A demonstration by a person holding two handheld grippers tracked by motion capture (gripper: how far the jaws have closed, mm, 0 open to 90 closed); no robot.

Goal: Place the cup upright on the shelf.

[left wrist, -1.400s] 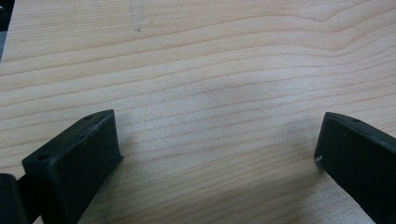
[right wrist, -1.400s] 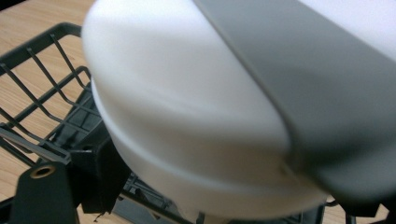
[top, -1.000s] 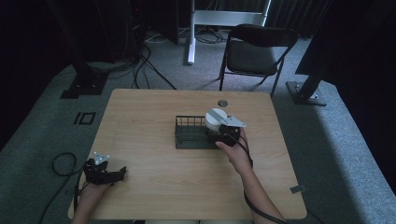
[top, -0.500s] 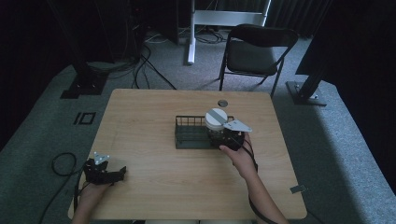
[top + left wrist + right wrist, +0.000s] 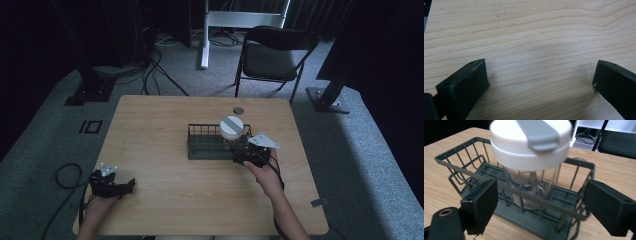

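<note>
A clear jar (image 5: 231, 131) with a white lid and grey strap (image 5: 530, 143) stands upright in the right end of a dark wire basket (image 5: 207, 145) at mid-table. My right gripper (image 5: 246, 154) sits just in front of the basket's right end. In the right gripper view it (image 5: 539, 205) is open, its jaws wide apart on the near side of the basket wall (image 5: 461, 168) and not touching the jar. My left gripper (image 5: 114, 184) rests at the table's front left corner. It (image 5: 540, 77) is open over bare wood.
A small dark round disc (image 5: 238, 110) lies on the table (image 5: 160, 120) behind the basket. A black folding chair (image 5: 272, 55) stands beyond the far edge, and cables trail on the floor at left (image 5: 65, 175).
My right gripper has drawn back from the jar toward the front right. The jar stays upright in the basket. The left gripper has not moved.
</note>
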